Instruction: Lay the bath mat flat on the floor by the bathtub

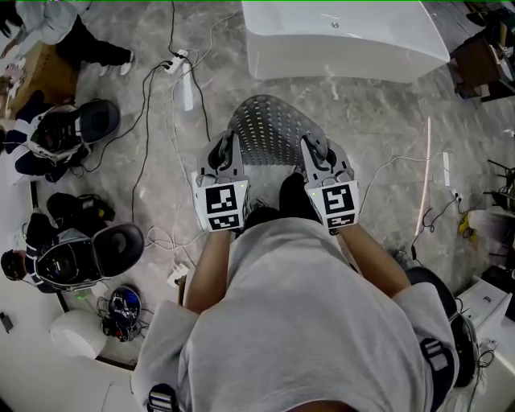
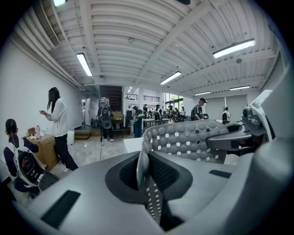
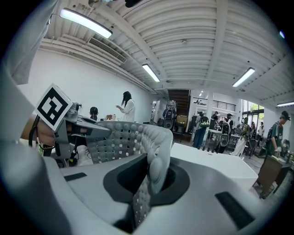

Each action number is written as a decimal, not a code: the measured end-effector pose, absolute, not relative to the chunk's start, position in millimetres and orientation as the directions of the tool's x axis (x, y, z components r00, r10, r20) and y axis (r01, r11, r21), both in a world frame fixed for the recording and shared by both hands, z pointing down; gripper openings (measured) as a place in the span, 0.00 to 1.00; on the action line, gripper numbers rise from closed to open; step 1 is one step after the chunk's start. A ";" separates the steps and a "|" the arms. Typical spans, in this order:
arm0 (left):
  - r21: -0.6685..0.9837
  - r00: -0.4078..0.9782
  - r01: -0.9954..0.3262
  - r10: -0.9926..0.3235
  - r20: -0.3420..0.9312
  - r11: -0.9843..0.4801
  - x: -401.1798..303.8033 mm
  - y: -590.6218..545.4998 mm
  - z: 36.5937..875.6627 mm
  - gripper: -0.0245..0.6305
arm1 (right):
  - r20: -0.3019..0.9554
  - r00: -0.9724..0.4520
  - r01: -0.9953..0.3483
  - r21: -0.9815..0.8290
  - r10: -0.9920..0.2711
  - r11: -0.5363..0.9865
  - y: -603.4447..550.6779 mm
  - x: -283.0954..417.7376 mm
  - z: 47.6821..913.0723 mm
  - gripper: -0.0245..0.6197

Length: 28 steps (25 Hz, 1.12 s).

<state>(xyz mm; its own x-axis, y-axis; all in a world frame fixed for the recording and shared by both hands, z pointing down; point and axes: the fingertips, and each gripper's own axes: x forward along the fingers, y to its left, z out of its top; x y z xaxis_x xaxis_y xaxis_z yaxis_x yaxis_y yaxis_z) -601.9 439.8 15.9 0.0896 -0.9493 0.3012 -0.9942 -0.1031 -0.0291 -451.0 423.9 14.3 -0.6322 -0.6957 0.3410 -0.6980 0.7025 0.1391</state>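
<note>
Bath mat sits dead centre of the head view, a grey perforated sheet with a bumpy surface, arching away from the person toward the white bathtub at the top of the frame. It is not flat: the near edge is lifted and the sheet bows between the two tools. Whether its far edge touches the marble-look floor can't be told from here.

Left gripper is at centre-left, its jaws pressed together on the mat's near left edge; in its own view the sheet runs straight up out of the pinch and curls off to the right. Right gripper mirrors it at centre-right, jaws clamped on the near right edge, the mat folding away to the left in its view. The black-and-white marker cubes face up at the camera, side by side.

Cables trail over the floor at the left of the frame, and a seated person is in the upper left corner.
</note>
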 end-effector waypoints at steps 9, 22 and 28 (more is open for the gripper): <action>-0.023 0.067 -0.997 -0.930 0.361 -0.080 -598.6 397.4 36.0 0.08 | 0.375 -0.644 -0.684 0.108 -0.667 0.721 385.8 -434.3 35.3 0.07; 0.058 0.174 -0.984 -0.859 0.482 -0.168 -531.6 312.8 88.4 0.08 | 0.461 -0.609 -0.734 -0.019 -0.645 0.679 307.9 -375.5 91.5 0.07; 0.068 0.183 -0.982 -0.827 0.532 -0.174 -502.3 278.1 103.3 0.08 | 0.468 -0.615 -0.732 -0.042 -0.634 0.680 271.6 -346.1 105.6 0.07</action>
